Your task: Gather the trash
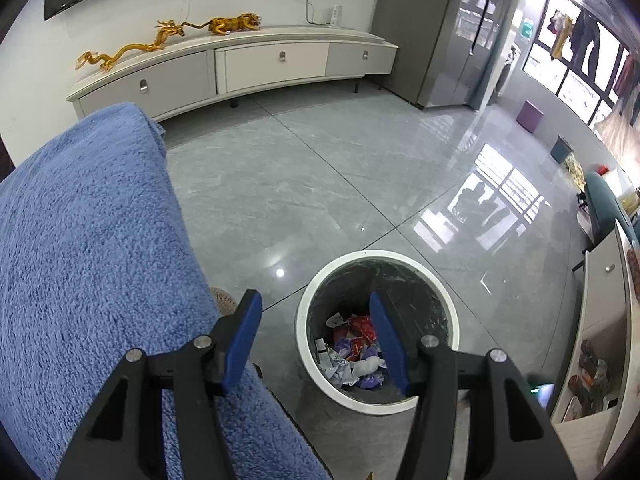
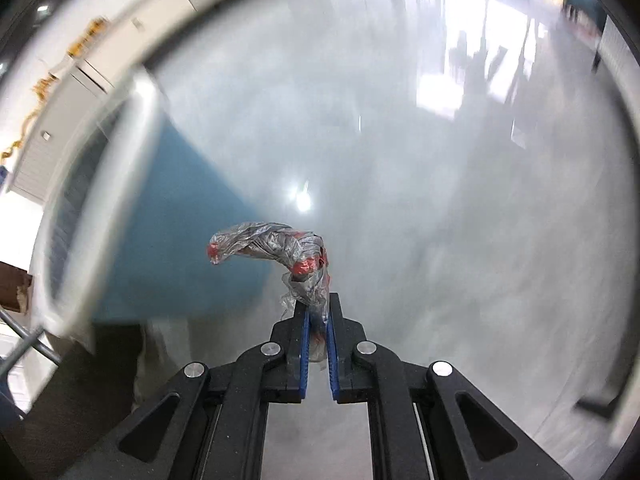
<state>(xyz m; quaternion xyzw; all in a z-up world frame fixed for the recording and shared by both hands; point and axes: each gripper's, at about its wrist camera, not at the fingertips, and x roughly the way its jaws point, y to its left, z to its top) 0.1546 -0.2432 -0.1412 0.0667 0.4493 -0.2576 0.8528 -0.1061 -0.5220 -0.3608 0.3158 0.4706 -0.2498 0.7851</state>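
No legible writing. Left hand-held gripper [image 1: 316, 312] spread wide, empty, above trash bin [image 1: 440, 284]; right hand-held gripper [image 2: 317, 308] clamped on crumpled plastic wrapper [image 2: 276, 248], over floor [image 2: 440, 240]

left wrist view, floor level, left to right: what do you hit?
blue towel → left gripper, open, its right finger over the bin → white-rimmed trash bin with wrappers inside → white cabinet at the right edge.

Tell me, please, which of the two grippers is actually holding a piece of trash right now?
The right gripper: its jaws are pinched on a crumpled clear-and-red plastic wrapper. The left gripper is open and empty above the trash bin.
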